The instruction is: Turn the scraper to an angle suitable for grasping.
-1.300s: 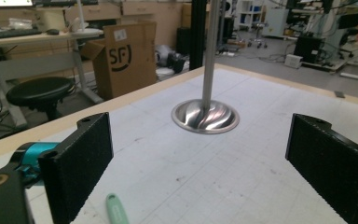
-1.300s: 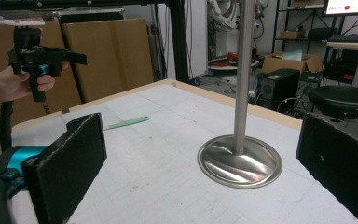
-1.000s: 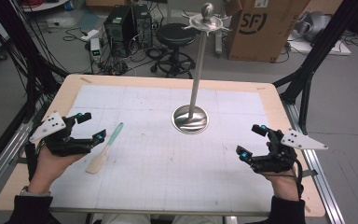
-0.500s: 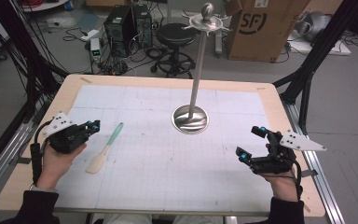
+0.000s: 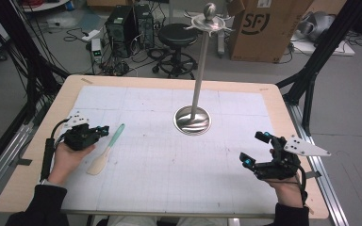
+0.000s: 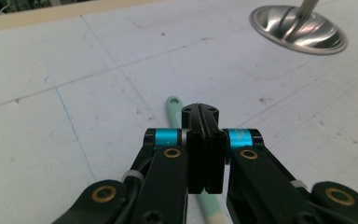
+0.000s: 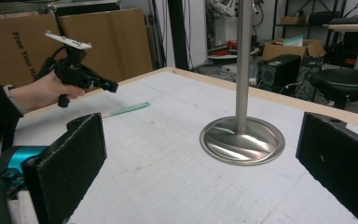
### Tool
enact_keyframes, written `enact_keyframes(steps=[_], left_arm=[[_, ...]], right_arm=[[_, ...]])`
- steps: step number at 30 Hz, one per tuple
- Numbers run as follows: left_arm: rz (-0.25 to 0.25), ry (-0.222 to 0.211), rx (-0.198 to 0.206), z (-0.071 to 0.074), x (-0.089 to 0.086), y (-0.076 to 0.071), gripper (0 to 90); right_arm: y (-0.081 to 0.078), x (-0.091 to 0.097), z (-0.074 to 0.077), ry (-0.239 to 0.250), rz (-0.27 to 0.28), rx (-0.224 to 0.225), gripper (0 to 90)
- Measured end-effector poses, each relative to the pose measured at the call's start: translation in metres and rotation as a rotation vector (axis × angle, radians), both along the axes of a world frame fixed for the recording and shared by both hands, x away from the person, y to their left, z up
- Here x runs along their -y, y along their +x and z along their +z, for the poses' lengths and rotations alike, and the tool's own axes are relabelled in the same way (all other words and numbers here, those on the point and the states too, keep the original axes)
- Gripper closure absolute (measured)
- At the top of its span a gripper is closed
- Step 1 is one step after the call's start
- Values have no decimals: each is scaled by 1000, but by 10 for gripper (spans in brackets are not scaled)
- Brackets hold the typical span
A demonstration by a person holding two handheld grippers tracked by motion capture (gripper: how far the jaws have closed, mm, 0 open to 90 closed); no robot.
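A spatula with a mint-green handle (image 5: 116, 135) and a pale wooden blade (image 5: 98, 165) lies on the white mat at the left. My left gripper (image 5: 104, 130) hovers just left of the handle, jaws shut with nothing between them; in the left gripper view the green handle (image 6: 173, 105) runs under the shut left gripper (image 6: 201, 111). A steel stand (image 5: 193, 119) with a tall pole and a hooked top (image 5: 209, 20) rises at the mat's middle. My right gripper (image 5: 256, 149) rests at the right edge, open and empty; the stand's base (image 7: 242, 140) lies between its black pads (image 7: 70, 163).
The wooden table (image 5: 23, 174) carries a white gridded mat (image 5: 169, 179). Behind the table stand a black stool (image 5: 179, 35), a computer tower (image 5: 120, 23) and a cardboard box (image 5: 264, 26). Black frame legs (image 5: 311, 75) flank the table.
My left gripper has closed from open to shut and swung up toward the spatula's green handle. The right gripper has stayed still and open.
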State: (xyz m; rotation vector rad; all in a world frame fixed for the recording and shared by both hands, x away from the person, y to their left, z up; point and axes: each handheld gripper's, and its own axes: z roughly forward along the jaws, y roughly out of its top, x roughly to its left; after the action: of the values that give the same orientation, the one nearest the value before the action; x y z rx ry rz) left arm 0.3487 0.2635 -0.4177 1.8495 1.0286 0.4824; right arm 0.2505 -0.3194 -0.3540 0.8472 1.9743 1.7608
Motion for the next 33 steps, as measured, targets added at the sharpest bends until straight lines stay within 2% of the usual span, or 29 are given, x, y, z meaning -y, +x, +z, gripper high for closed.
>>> enact_keyframes(steps=[2, 6, 8, 10, 12, 13, 19, 23, 27, 31, 33], left_arm=[[8, 17, -28, -7, 2, 6, 896], [17, 48, -58, -15, 6, 11, 896], [16, 58, -70, -20, 8, 15, 896], [21, 90, -73, -25, 10, 18, 896], [25, 98, -68, -26, 11, 18, 896], [27, 120, -64, -28, 12, 19, 896], [24, 138, -75, -32, 15, 22, 896], [26, 153, -68, -32, 17, 21, 896], [1, 185, -61, -31, 23, 18, 896], [-11, 197, -62, -30, 26, 16, 896], [-33, 203, -67, -29, 29, 14, 897]], right_arm=[[-1, 0, 0, -2, 0, 0, 6], [-3, 0, 0, -52, -17, -5, 6], [-5, 0, 0, -61, -16, -4, 6], [-6, 0, 0, -60, -17, -4, 6], [-7, 1, 1, -57, -19, -1, 6], [-7, 2, 1, -55, -20, -1, 6], [-8, 3, 0, -48, -23, -6, 6], [-7, 2, 0, -49, -21, -5, 6], [-6, 2, 0, -46, -21, -6, 6], [-5, 1, -1, -47, -17, -10, 6], [-4, 0, -1, -48, -17, -8, 6]])
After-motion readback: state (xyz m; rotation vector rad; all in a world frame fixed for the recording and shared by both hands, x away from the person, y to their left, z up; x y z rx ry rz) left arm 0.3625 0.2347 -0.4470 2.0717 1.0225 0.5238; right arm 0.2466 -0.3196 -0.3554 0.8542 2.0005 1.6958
